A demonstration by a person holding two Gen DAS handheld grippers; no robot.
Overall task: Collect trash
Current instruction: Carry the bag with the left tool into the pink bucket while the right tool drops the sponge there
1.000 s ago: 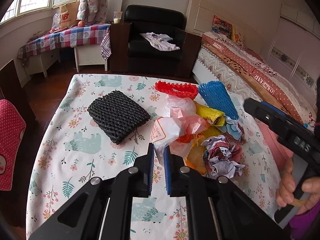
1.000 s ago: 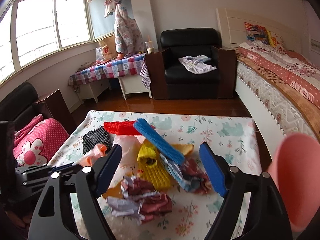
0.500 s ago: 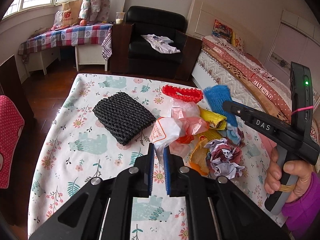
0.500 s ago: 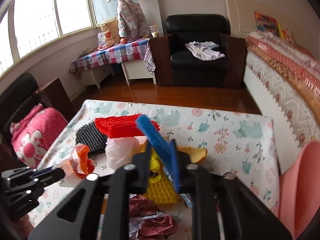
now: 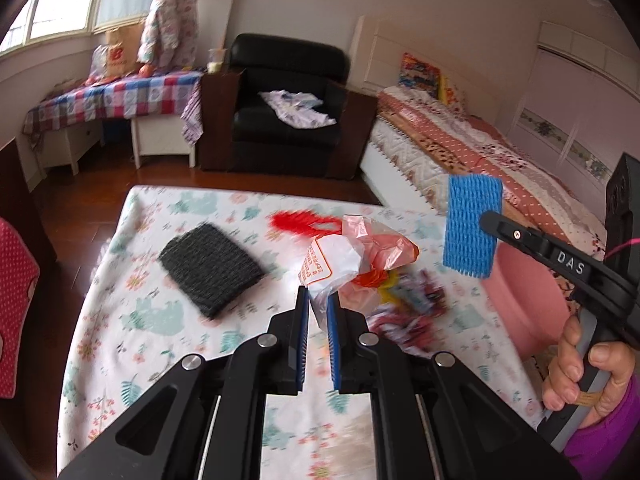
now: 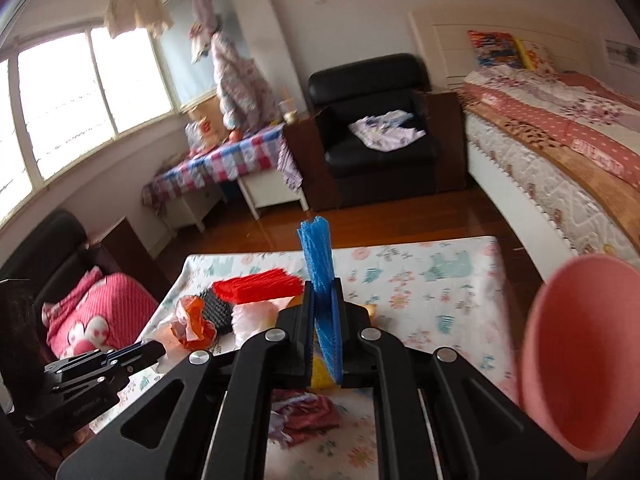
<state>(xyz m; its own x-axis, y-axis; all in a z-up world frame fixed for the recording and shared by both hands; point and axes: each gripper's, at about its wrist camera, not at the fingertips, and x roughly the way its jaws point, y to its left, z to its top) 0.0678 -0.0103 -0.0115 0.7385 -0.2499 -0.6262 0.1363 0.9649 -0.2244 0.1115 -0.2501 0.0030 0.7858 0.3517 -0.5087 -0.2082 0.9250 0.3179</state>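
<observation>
My left gripper (image 5: 318,296) is shut on a crumpled white and pink plastic bag (image 5: 360,252) and holds it above the table. In the right wrist view this bag (image 6: 192,320) hangs at the left gripper (image 6: 156,350). My right gripper (image 6: 322,292) has its jaws closing tight on a blue foam net (image 6: 316,252), and the pads press on it. The net stands up from the jaws. In the left wrist view the blue foam net (image 5: 472,226) is in the air at the right, over a pink bin (image 5: 524,292).
On the flowered tablecloth (image 5: 160,208) lie a black foam net (image 5: 212,270), a red foam net (image 5: 296,222), and blurred crumpled paper (image 5: 400,320) with yellow scraps. The pink bin (image 6: 580,360) stands off the table's right side. A bed and a black armchair stand beyond.
The right gripper closed on the blue foam net and lifted it off the pile toward the right. The left gripper rose with the plastic bag in it.
</observation>
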